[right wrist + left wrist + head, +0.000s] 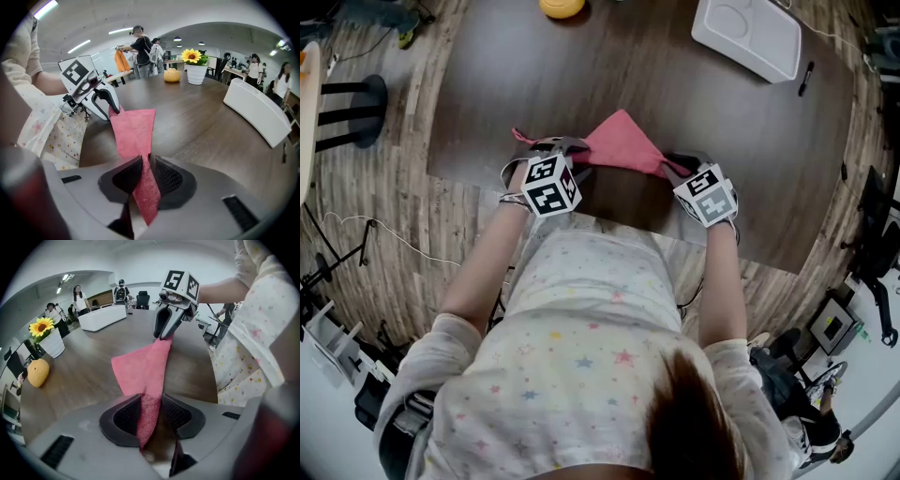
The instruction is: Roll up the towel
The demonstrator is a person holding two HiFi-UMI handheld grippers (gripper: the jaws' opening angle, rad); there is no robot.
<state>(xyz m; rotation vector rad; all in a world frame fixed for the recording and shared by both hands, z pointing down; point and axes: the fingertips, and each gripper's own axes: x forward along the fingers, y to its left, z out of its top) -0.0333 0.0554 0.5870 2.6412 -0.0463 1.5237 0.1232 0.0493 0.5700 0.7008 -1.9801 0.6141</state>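
Pink cloth, the towel (623, 141), is stretched between the two tools close to the bench's (675, 84) near edge, about at the middle of it, in the head view. Its upper part makes a peak that points to the far edge. The left tool (565, 148) is at the towel's left end and the right tool (677, 165) at its right end, both pointing steeply down. A white tray (748, 36) stands by the far right corner, and a yellow round thing (562, 7) at the far edge. In the left gripper view, the left tool (151, 404) has its jaws apart. The towel's end (140, 371) passes between them and lies against one pad only, with a dark gap before the other pad, so it isn't clamped. Across the cloth, the right tool (164, 336) holds the opposite corner. A sunflower pot (49, 341) stands farther off on the bench. In the right gripper view, the right tool (146, 166) has its jaws nearly together and pinches the towel (133, 129), with a strip of cloth hanging out behind the pads. The left tool (112, 110) is at the far corner of the cloth.
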